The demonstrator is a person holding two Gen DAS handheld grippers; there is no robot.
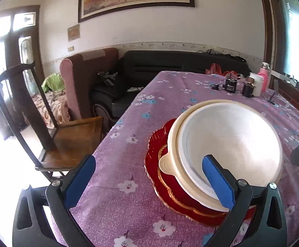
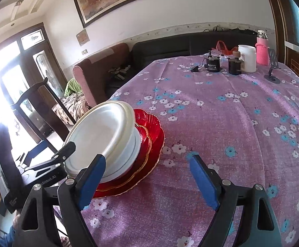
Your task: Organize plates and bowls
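Two nested bowls, a white one [image 1: 231, 135] inside a cream one with a lug handle [image 1: 168, 164], sit on stacked red plates with gold rims [image 1: 161, 177] near the table's left front. My left gripper [image 1: 147, 182] is open; its right finger [image 1: 217, 183] lies over the bowl's near rim, its left finger [image 1: 81, 181] over the cloth. In the right wrist view the bowls [image 2: 106, 133] and red plates [image 2: 149, 140] lie at left. My right gripper [image 2: 147, 177] is open and empty, its left finger [image 2: 93, 179] beside the bowls.
The table wears a purple floral cloth [image 2: 231, 123]. At its far end stand black motors [image 2: 213, 63], a white jar [image 2: 247, 58], a pink bottle [image 2: 262, 49] and a phone stand [image 2: 272, 74]. A wooden chair [image 1: 52, 131] stands left of the table, sofas [image 1: 170, 65] behind.
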